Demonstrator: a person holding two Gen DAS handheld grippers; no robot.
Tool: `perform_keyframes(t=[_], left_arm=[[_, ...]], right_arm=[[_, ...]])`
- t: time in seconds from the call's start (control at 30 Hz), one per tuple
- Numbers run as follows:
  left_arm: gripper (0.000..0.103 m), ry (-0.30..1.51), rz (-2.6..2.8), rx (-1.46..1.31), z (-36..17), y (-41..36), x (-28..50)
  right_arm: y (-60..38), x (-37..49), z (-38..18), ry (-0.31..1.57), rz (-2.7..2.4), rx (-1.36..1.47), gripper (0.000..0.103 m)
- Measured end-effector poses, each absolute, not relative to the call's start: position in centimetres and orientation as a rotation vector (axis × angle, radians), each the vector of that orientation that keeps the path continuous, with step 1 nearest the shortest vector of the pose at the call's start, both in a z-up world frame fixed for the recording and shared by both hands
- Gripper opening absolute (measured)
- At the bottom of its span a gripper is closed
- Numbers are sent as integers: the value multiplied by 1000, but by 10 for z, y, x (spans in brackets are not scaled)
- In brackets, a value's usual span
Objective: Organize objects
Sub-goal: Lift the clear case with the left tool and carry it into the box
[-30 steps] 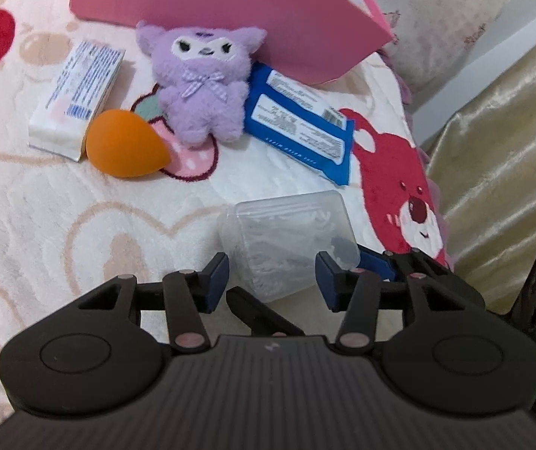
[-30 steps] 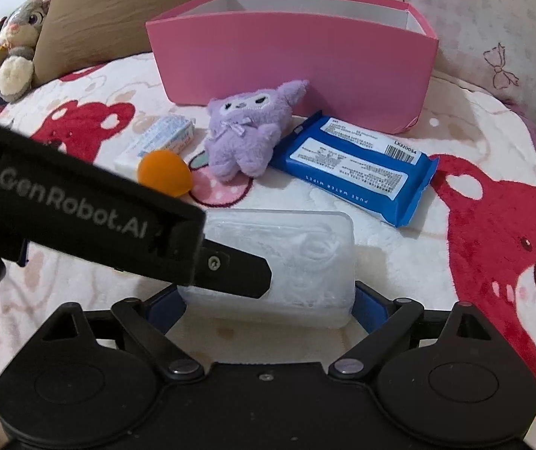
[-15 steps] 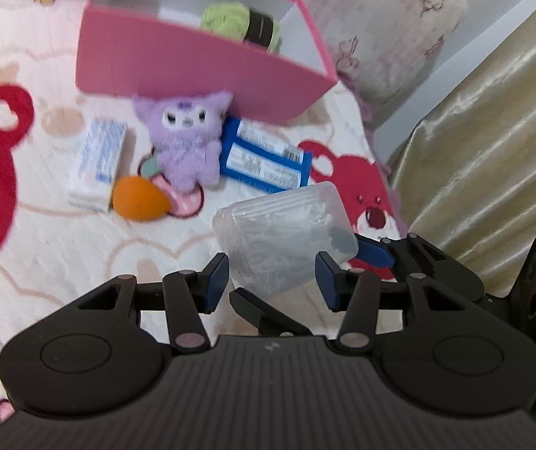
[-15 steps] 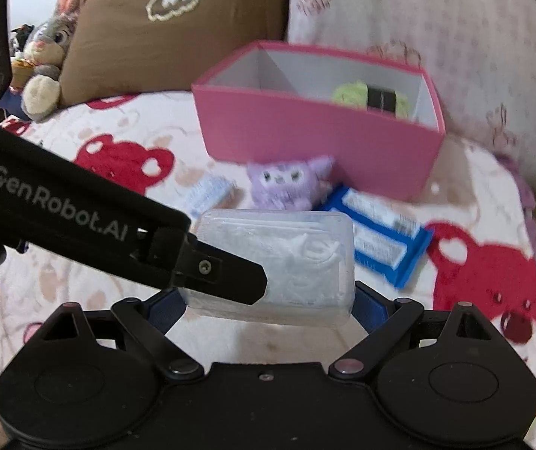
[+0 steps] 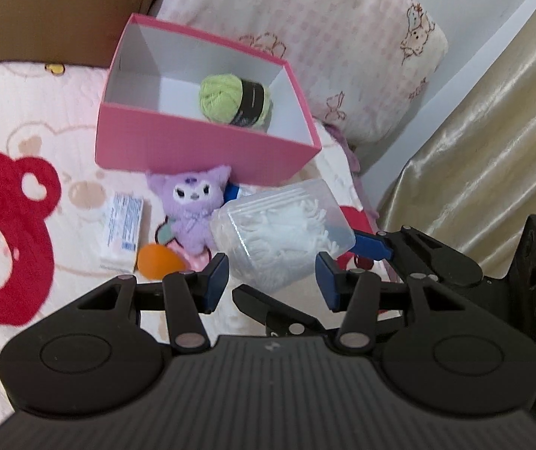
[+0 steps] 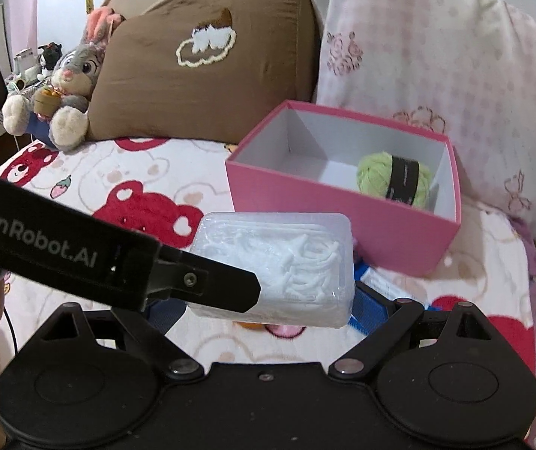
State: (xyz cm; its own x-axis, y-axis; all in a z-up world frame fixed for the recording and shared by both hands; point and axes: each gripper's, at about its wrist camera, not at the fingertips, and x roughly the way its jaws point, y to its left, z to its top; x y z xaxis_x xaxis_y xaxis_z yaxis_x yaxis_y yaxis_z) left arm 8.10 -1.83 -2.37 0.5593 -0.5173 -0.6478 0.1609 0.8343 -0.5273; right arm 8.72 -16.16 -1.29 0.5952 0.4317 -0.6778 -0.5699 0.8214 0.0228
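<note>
Here the clear plastic box (image 6: pixel 279 266) of white floss picks is lifted off the bedspread (image 6: pixel 125 176), lying flat with its long axis crosswise to the right gripper (image 6: pixel 268 300). That gripper's jaws stand wide, one blue pad on each short end of the box, gripping it lengthwise. In the left wrist view the box (image 5: pixel 283 232) runs on a slant, its far end tilted up and to the right. The left gripper (image 5: pixel 271 281) is partly open with the box's near end between its blue pads; whether they press on it I cannot tell. Beyond the box stands the open pink box (image 6: pixel 343 206) with a green yarn ball (image 6: pixel 391 180) inside. Below lie a purple plush (image 5: pixel 192 206), an orange sponge (image 5: pixel 159 258) and a white packet (image 5: pixel 123 225).
</note>
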Motion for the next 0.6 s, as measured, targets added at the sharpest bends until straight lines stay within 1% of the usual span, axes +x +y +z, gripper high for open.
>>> perform_keyframes(t=[0.3,0.6], left_arm=[[50,878,-382,-405,6,-17,109],[50,893,-339,-335,27,-9,170]], right_arm=[[-150,115,12,692,599,-233,95],[-133,176,25,676,635,-210,95]])
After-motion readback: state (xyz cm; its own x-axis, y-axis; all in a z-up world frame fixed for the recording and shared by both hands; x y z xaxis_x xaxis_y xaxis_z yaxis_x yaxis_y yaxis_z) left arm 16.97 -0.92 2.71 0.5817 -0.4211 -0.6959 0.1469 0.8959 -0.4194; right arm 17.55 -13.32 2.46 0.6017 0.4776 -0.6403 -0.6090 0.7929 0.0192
